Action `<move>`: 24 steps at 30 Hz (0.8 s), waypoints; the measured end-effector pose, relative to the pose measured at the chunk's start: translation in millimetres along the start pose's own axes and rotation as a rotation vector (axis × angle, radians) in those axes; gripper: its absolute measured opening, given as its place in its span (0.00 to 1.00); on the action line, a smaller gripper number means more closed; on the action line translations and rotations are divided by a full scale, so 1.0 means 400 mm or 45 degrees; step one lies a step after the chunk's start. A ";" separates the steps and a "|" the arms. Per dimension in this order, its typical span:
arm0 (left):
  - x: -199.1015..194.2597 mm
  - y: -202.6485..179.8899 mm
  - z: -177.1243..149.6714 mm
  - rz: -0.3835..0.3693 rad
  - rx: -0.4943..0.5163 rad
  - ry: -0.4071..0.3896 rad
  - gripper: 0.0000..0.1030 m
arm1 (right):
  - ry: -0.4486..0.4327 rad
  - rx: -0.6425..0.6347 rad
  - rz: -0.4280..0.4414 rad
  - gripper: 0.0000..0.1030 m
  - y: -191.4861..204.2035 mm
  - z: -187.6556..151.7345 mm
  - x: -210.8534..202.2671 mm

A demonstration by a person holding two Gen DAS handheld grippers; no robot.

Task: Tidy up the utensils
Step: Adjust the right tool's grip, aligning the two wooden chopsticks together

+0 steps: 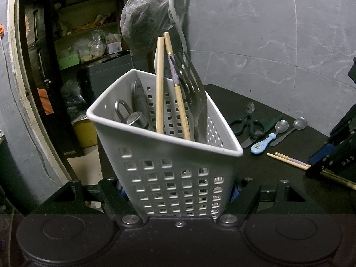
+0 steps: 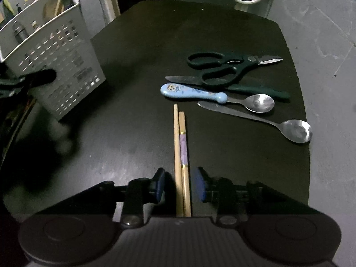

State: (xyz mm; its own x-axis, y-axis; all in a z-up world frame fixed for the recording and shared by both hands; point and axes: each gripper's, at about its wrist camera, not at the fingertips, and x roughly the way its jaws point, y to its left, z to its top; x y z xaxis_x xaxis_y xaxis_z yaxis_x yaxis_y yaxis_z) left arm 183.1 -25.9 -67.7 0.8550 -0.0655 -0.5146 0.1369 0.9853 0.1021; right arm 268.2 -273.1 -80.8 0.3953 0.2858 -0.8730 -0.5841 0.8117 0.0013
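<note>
Two tools in play over a dark worktop. Left tool is clenched on the white perforated caddy, one pad on each side wall low down, caddy tilted away from its camera. Inside the caddy, ahead of the left tool: a big dark fork tines up on the right, two chopsticks standing in the middle, a metal blade-like utensil at the back left, and a metal handle with a loop end at the front left.

Right tool is released: its blue pads stand apart on either side of a pair of chopsticks on the worktop, with gaps on both sides, not pressing. The pair lies side by side, running straight ahead from between the fingers; one is plain wood, the other has a purple band with gold rings.

Ahead and to the right of the right tool, loose on the worktop: green-handled scissors farthest out, overlapping a green-handled knife; nearer, a spoon with a light blue patterned handle; nearest on the right, a plain metal spoon, its handle passing just beside the blue spoon's bowl. The caddy sits far left of the right tool.
</note>
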 end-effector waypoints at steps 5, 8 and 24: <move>-0.003 -0.002 0.000 0.006 -0.008 -0.001 0.76 | 0.019 -0.021 -0.032 0.13 0.018 0.004 0.003; -0.004 -0.001 0.000 0.006 -0.006 0.000 0.76 | 0.026 -0.005 -0.010 0.12 0.007 0.010 0.004; -0.005 -0.001 0.000 0.007 -0.003 0.001 0.76 | -0.082 0.123 0.043 0.13 -0.020 -0.030 -0.017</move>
State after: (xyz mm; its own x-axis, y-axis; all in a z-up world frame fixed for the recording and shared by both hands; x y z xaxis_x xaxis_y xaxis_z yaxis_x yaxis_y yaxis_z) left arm 181.5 -26.1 -66.6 0.8555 -0.0600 -0.5144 0.1312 0.9860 0.1032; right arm 261.9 -287.8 -80.9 0.4234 0.3432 -0.8384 -0.5280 0.8455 0.0795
